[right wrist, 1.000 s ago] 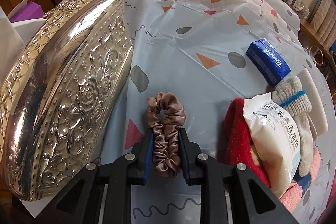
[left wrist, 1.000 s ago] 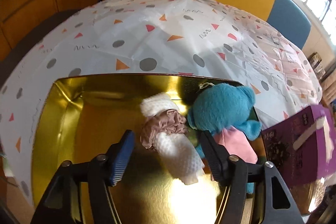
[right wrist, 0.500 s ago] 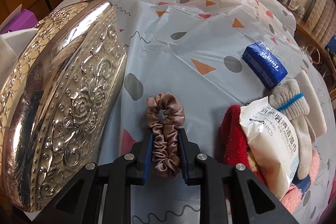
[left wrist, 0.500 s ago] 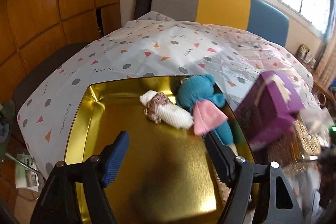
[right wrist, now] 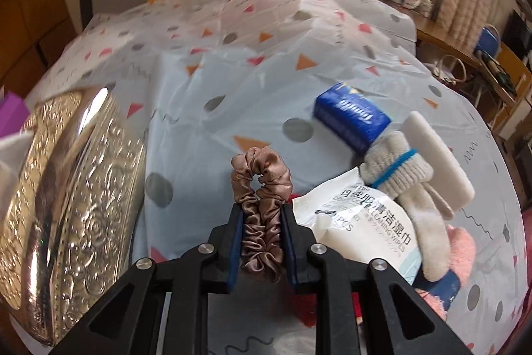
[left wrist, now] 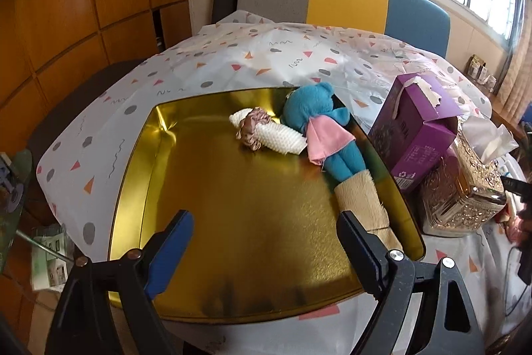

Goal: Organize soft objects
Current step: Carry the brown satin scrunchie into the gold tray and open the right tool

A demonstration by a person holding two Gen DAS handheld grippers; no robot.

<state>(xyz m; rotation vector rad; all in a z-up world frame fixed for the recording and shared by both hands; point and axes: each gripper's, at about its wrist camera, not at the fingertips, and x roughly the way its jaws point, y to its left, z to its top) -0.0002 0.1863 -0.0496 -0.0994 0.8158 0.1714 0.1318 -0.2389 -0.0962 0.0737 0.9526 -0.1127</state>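
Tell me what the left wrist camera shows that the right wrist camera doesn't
Only the left wrist view shows the gold tray holding the blue plush bear, a white rolled cloth and a beige roll, with the open left gripper above it. Only the right wrist view shows the right gripper shut on the brown scrunchie, plus the wipes pack, grey sock and blue packet. Both share the patterned tablecloth, the embossed metallic tissue box and the purple box.
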